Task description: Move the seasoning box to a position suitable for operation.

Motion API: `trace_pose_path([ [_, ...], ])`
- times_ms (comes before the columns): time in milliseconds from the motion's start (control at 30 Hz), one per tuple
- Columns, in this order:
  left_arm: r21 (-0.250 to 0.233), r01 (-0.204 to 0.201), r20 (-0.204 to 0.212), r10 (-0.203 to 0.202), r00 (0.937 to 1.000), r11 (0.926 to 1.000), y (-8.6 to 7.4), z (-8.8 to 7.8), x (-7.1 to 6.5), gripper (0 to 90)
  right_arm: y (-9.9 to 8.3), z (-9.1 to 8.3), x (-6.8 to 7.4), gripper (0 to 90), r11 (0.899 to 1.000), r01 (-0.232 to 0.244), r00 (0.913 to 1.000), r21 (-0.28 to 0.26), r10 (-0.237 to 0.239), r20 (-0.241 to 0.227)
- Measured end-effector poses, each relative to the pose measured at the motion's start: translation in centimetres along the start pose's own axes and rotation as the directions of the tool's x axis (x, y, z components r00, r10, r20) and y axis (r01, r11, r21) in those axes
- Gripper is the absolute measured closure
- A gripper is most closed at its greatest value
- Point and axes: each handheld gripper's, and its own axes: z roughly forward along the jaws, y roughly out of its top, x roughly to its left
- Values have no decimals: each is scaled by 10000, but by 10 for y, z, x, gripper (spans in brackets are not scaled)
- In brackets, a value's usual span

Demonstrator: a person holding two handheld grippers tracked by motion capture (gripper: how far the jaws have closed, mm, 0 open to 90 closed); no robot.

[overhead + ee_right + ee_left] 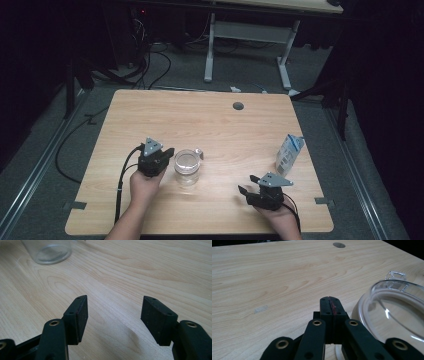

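A clear glass jar [187, 167] with an open mouth stands upright near the middle of the wooden table [200, 125]. My left gripper [169, 153] hangs just left of the jar's rim, shut with nothing between its pads; in the left gripper view its closed tips [330, 305] sit beside the jar's rim [397, 305]. My right gripper [248, 184] rests low near the front right of the table, open and empty. In the right gripper view its gripper [113, 315] spans bare wood, with the jar's base [50, 250] far off at top left.
A small white and blue carton [289, 154] stands upright near the table's right edge, behind the right gripper. A round grommet hole [238, 106] lies near the table's far edge. Cables and a table frame [247, 45] occupy the floor beyond.
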Motion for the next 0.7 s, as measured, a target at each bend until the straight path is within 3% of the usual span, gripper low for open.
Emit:
trace_pose_path([
  [433, -321, -185, 345, 197, 9992, 9993, -14, -8, -7, 900, 2, -4, 9, 395, 9999, 105, 9999, -52, -104, 113],
  [700, -676, 58, 555, -20, 9985, 9977, -29, -21, -21, 900, 0, -4, 5, 394, 10000, -39, 10000, -82, 40, 27],
])
